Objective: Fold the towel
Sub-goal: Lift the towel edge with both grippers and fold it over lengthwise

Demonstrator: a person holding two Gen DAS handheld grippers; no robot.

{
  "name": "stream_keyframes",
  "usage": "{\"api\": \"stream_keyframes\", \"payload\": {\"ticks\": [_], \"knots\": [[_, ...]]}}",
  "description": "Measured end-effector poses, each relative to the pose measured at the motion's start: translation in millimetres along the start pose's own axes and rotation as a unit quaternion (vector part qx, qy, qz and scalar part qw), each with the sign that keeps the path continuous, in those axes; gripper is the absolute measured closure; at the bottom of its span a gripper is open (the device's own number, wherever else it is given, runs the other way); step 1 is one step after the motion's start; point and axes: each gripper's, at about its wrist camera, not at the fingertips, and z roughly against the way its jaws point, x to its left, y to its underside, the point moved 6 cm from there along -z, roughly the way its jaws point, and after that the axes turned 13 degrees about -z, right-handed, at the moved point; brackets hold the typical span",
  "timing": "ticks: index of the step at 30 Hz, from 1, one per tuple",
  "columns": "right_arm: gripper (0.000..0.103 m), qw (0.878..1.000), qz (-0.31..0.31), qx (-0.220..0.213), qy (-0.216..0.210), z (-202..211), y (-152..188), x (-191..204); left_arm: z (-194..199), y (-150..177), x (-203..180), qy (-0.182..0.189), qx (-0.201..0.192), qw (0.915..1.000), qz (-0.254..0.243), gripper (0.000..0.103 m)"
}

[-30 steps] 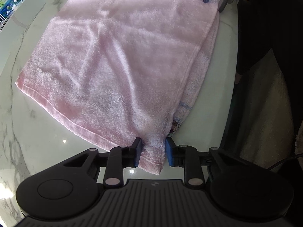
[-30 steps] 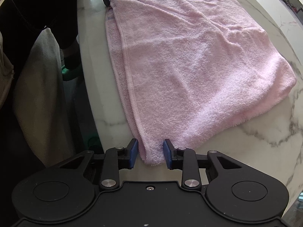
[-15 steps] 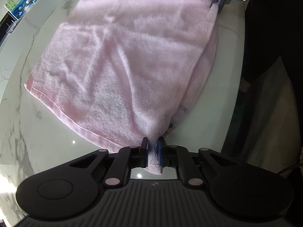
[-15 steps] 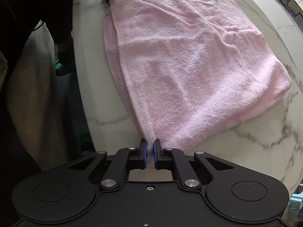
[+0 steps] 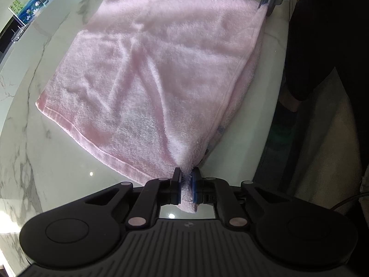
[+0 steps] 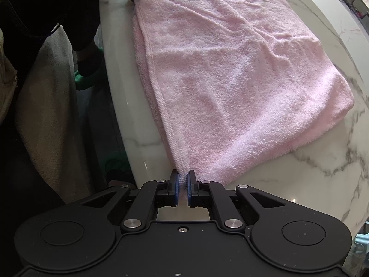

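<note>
I hold both claws pointing steeply down at the marble table point(image 5: 46, 161), one at each near corner of the towel point(image 5: 161, 73). My left claw point(image 5: 186, 180) is pinched tight on its corner, a tuft of pink cloth hanging out below the pads. My right claw point(image 6: 182, 180) is clamped on the other corner by the hemmed edge, and shows far off in the left view at the top right.

The towel lies doubled on the table, close to the near edge where I stand. The edge between my claws runs along that table edge; the rest stretches away from me across the marble.

A second ago both claws stood open astride the corners. Now both have closed, and the left corner is drawn up off the table.
</note>
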Motion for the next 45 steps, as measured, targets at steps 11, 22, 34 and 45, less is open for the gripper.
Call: {"api": "stream_keyframes", "payload": {"ticks": [11,22,34,45], "knots": [[0.098,1.000,0.019,0.004,-0.020,48,8,30,37,-1,-15,0.006,-0.014,0.9999,-0.007,0.096],[0.098,1.000,0.019,-0.008,-0.008,111,0,-12,52,-3,6,-0.010,-0.025,0.9996,-0.004,0.096],[0.098,1.000,0.006,-0.016,0.012,133,-25,-45,67,-24,60,-0.040,-0.038,0.9984,0.009,0.095],[0.098,1.000,0.006,-0.015,0.017,139,-68,-101,51,-36,123,-0.034,-0.023,0.9990,0.019,0.095]]}}
